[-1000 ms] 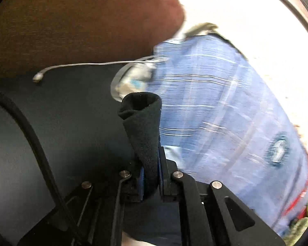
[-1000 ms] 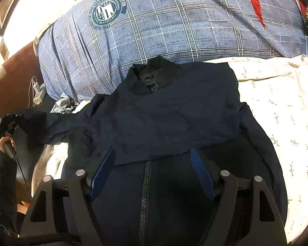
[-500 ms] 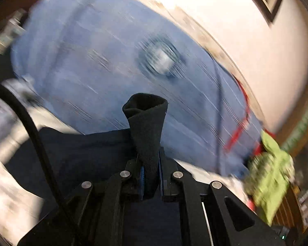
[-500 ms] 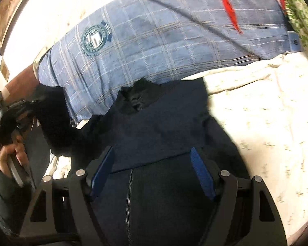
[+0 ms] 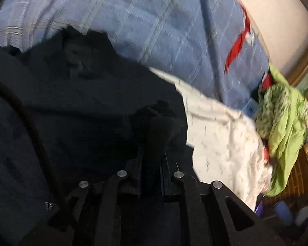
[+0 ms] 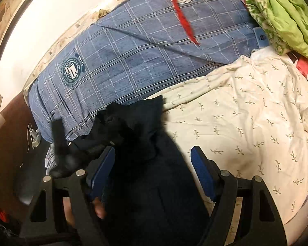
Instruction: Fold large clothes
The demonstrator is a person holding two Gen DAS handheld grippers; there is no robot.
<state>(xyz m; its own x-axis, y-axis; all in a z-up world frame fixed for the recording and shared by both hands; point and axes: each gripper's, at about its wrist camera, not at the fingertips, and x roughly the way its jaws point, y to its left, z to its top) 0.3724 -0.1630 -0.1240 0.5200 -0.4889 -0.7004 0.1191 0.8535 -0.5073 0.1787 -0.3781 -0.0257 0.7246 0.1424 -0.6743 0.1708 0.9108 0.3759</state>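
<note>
Jacket sleeve (image 5: 154, 127) in clamped left tool (image 5: 152, 176)

Left wrist view: strong motion blur throughout; dark jacket (image 5: 76, 106) ahead of the fingers nearly featureless. Right wrist view: sharper, with overexposed wall (image 6: 57, 20) at upper left. Fisheye curvature and black vignetting bound both.

The left gripper (image 5: 152, 164) is a matte black plastic frame of angular linkage arms with triangular cut-outs. Four round silver screw heads sit in a shallow arc across it, and a thick black cable (image 5: 33, 135) curves off toward 9 o'clock. The right gripper (image 6: 153, 172) has the same black linkage frame with four silver screws. Its two fingers (image 6: 202, 172) carry ribbed blue pads, one toward 10 o'clock, the other toward 2 o'clock.
</note>
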